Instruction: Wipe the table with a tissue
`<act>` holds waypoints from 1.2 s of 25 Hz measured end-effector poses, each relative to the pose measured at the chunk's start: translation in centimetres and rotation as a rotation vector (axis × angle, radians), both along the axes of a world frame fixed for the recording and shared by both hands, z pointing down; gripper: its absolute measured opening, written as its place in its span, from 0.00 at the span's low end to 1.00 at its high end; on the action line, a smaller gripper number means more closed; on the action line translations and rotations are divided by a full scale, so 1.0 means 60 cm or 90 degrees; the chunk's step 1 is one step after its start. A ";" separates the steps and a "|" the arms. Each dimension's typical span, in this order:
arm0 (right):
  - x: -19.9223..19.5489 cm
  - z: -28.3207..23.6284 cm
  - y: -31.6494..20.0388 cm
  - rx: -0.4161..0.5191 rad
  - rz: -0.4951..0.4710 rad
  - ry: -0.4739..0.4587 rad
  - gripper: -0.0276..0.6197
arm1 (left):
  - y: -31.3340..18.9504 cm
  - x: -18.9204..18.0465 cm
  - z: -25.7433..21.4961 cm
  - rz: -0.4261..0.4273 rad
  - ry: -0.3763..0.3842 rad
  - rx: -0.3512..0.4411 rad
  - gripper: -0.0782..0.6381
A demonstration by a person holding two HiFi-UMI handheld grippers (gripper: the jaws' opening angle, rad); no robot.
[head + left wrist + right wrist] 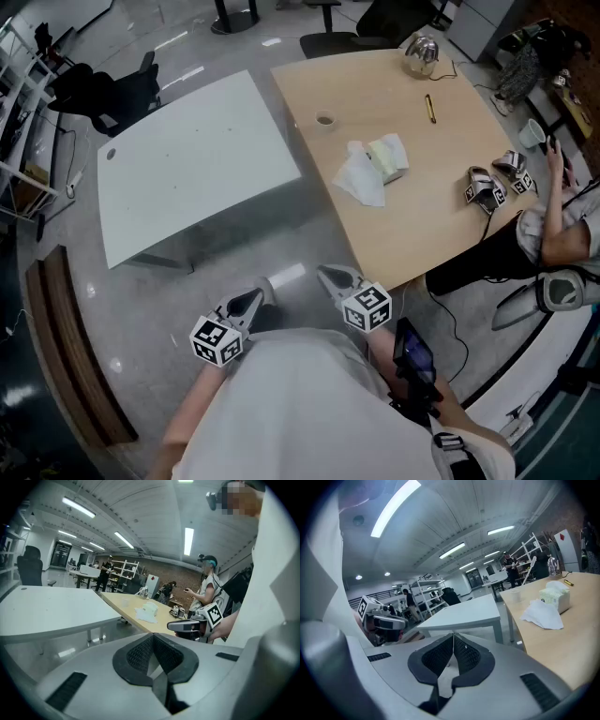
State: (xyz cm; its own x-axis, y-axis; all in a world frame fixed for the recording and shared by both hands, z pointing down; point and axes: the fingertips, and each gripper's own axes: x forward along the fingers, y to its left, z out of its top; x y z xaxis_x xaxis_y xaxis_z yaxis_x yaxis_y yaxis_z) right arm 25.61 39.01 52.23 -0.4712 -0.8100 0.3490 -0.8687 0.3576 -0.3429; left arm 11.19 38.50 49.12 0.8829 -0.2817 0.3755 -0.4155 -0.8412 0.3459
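A loose white tissue (361,178) lies on the wooden table (412,225) beside a tissue pack (389,157); both also show in the right gripper view, the tissue (543,613) and the pack (555,597). My left gripper (265,289) and right gripper (323,272) hang side by side over the grey floor, close to my body and short of the table's near edge. In the left gripper view the left gripper (152,637) has its pads together with nothing between them. The right gripper (453,635) is likewise shut and empty.
A white table (187,159) stands to the left of the wooden one, with a gap of floor between. On the wooden table are a small cup (325,119), a pen (431,108), a shiny metal object (422,54) and spare grippers (487,187). A person (562,234) sits at its right.
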 end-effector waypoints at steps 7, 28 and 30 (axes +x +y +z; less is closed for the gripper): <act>-0.008 -0.001 -0.087 -0.013 0.026 0.030 0.07 | -0.110 -0.003 -0.002 0.036 0.021 0.003 0.12; 0.008 -0.004 -0.274 -0.061 0.139 0.117 0.07 | -0.342 -0.031 0.010 0.118 0.044 -0.014 0.12; 0.025 0.006 -0.283 -0.070 0.145 0.125 0.07 | -0.351 -0.018 0.016 0.123 0.039 -0.019 0.12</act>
